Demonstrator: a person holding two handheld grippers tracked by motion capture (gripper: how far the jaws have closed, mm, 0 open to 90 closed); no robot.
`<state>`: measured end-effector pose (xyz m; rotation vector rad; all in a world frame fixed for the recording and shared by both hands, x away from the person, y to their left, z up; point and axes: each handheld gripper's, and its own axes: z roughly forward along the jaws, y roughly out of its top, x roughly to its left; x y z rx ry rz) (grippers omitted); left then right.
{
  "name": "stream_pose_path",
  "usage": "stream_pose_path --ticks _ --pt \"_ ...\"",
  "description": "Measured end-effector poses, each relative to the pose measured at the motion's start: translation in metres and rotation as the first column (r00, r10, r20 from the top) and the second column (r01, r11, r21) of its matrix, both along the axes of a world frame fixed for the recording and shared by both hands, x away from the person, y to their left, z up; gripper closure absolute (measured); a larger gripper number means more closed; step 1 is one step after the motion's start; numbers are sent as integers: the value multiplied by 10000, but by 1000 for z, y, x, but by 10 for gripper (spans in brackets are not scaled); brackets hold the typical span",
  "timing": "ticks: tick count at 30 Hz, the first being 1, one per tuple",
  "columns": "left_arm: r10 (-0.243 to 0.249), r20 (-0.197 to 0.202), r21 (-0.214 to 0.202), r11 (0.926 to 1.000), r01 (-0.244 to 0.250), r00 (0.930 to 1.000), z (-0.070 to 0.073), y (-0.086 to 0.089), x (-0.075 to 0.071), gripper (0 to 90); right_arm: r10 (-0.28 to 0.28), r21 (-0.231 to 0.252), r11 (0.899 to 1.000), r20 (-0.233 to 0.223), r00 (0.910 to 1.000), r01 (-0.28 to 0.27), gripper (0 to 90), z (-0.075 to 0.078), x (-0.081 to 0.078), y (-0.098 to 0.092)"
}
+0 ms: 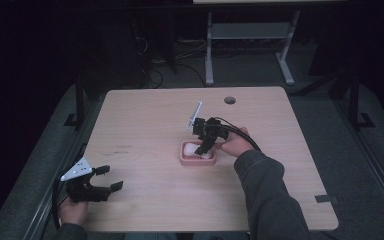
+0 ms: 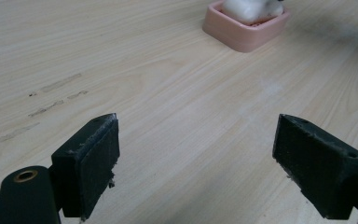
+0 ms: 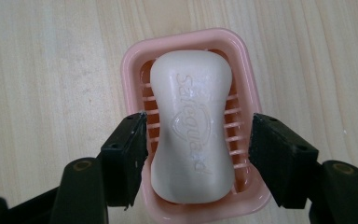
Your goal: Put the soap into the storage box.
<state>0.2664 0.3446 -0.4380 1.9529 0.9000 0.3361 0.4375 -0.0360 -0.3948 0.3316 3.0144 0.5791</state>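
Note:
A white bar of soap (image 3: 193,126) lies in a pink soap dish (image 3: 247,65) at the middle of the wooden table (image 1: 150,125). My right gripper (image 3: 196,149) points down over the dish, its two black jaws on either side of the soap with a gap between each pad and the bar. In the high view the right gripper (image 1: 203,146) hangs over the pink dish (image 1: 190,160). My left gripper (image 1: 111,179) rests open at the table's near left corner, nothing between its pads (image 2: 95,158). From the left gripper view the dish (image 2: 242,32) and soap (image 2: 249,9) sit far off.
A round cable hole (image 1: 229,100) sits near the table's far edge. Faint scuff marks (image 2: 51,98) mark the wood ahead of the left gripper. A metal desk frame (image 1: 250,45) stands beyond the table on the dark floor.

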Motion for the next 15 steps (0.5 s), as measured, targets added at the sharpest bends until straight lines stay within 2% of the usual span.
stream_pose_path --ticks 15 --pt "81 6 -130 9999 -81 10000 -1 2 0 139 -154 -4 9999 -14 9999 154 347 4 -2 -8"
